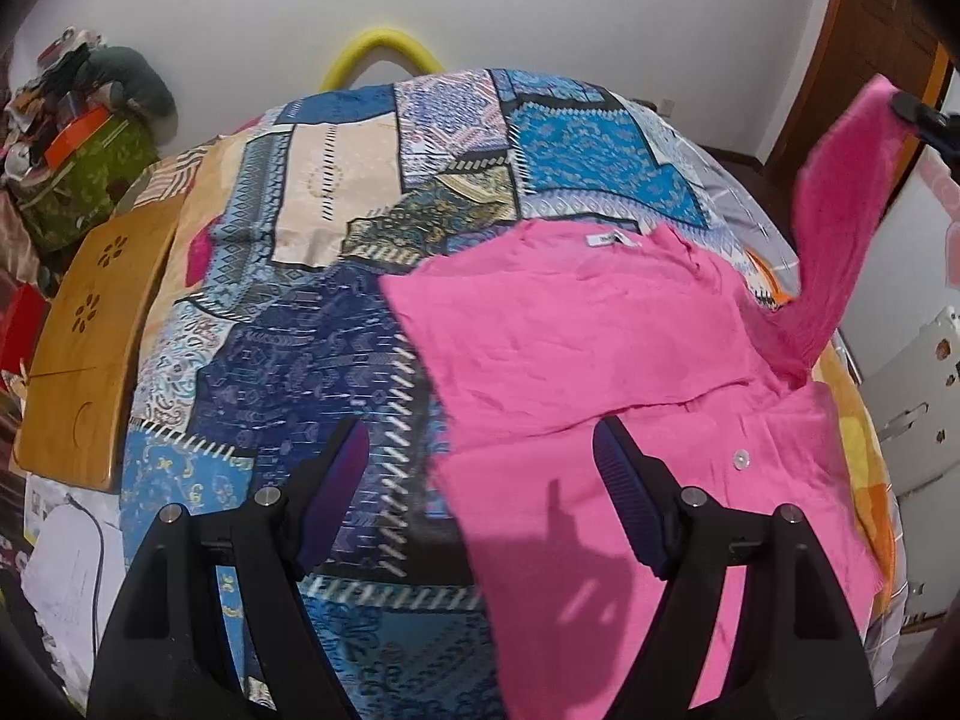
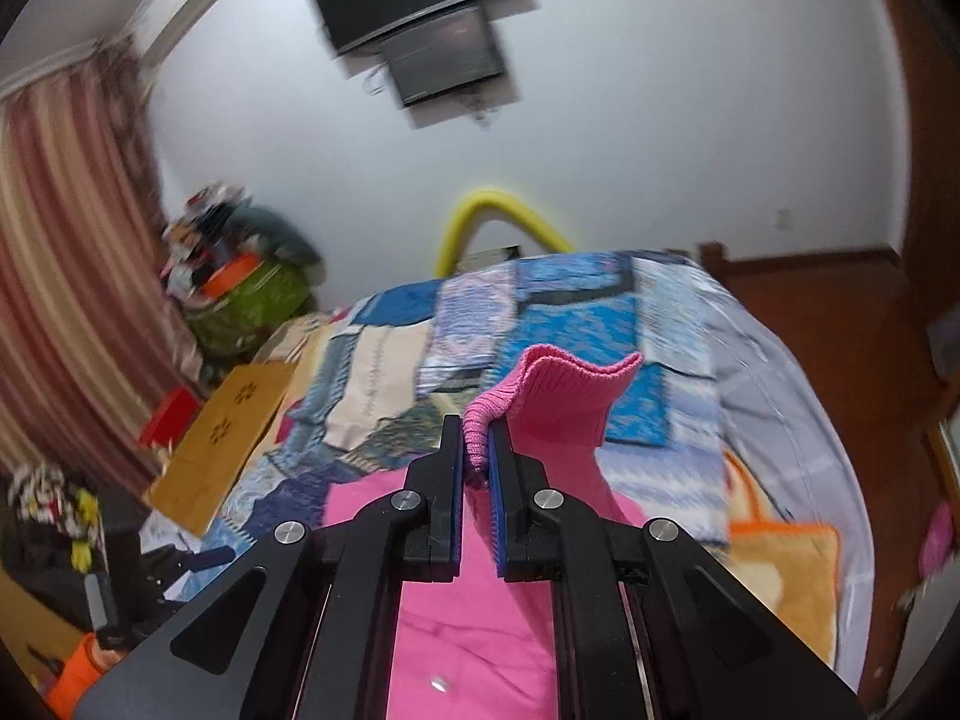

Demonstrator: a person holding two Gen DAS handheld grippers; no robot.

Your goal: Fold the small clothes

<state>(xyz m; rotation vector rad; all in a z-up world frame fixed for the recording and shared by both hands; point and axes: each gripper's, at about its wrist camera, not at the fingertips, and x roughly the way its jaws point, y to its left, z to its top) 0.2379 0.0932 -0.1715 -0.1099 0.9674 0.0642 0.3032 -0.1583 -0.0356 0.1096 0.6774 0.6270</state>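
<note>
While the left tool (image 1: 480, 474) hovers with jaws apart over its near hem, the pink shirt (image 1: 576, 324) lies flat on the bed (image 1: 288, 312), collar end farthest, one sleeve (image 2: 558, 402) lifted upright, clamped in the right tool (image 2: 477, 456).

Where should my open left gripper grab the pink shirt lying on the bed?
Take the pink shirt at its flat left edge, coming in low from the left over the patchwork bedspread. That edge lies free, opposite the sleeve held by the right gripper.
</note>
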